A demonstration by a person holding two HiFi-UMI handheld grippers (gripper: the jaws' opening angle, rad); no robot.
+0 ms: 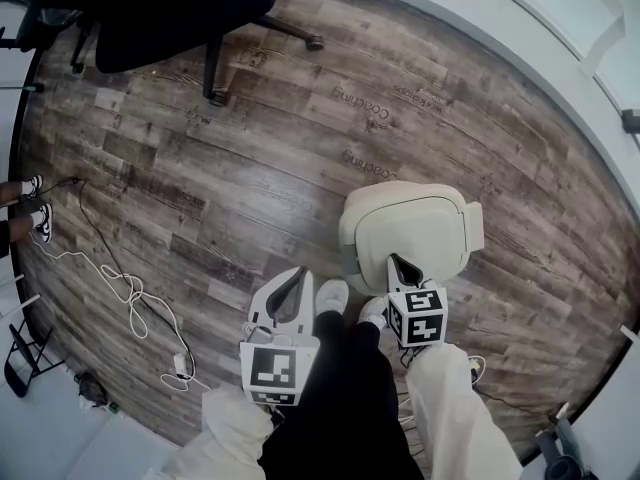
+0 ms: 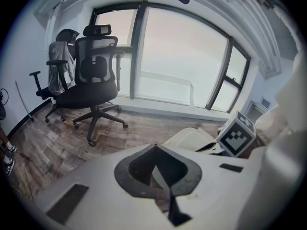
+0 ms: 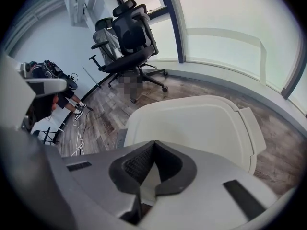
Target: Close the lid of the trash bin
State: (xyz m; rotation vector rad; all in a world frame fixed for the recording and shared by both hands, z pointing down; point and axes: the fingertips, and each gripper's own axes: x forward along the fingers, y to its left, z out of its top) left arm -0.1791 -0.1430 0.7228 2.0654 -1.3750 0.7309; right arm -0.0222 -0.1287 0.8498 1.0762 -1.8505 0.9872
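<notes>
I am reading "Coaching" printed on the wooden floor (image 1: 150, 168) beyond the trash bin (image 1: 410, 230); the other printed words near it are too small for me to make out, and the marker cubes on my claws are showing only black-and-white squares, no letters. The bin is standing just ahead of my right shoe (image 1: 372, 311), and its cream lid (image 3: 192, 123) is lying flat over it, with a flap sticking out on the window side. I am holding my right claw (image 1: 397, 261) clenched and empty, its tips meeting over the near edge of the lid; I cannot tell whether they are touching it. My left claw (image 1: 300, 273) is clenched on nothing too, hanging over bare floor beside my left shoe (image 1: 332, 293), apart from the bin. Bare boards are lying open all round the bin, running to the pale curved sill under the window (image 2: 182, 56) on the far side. A black office chair (image 1: 180, 8) is standing well apart beyond the printed words, with a second chair (image 2: 62, 66) behind it. A white cable (image 1: 130, 293) is trailing over the floor to my left, near a black stand (image 1: 20, 353), and another person's feet (image 1: 35, 218) are showing at the left edge.
</notes>
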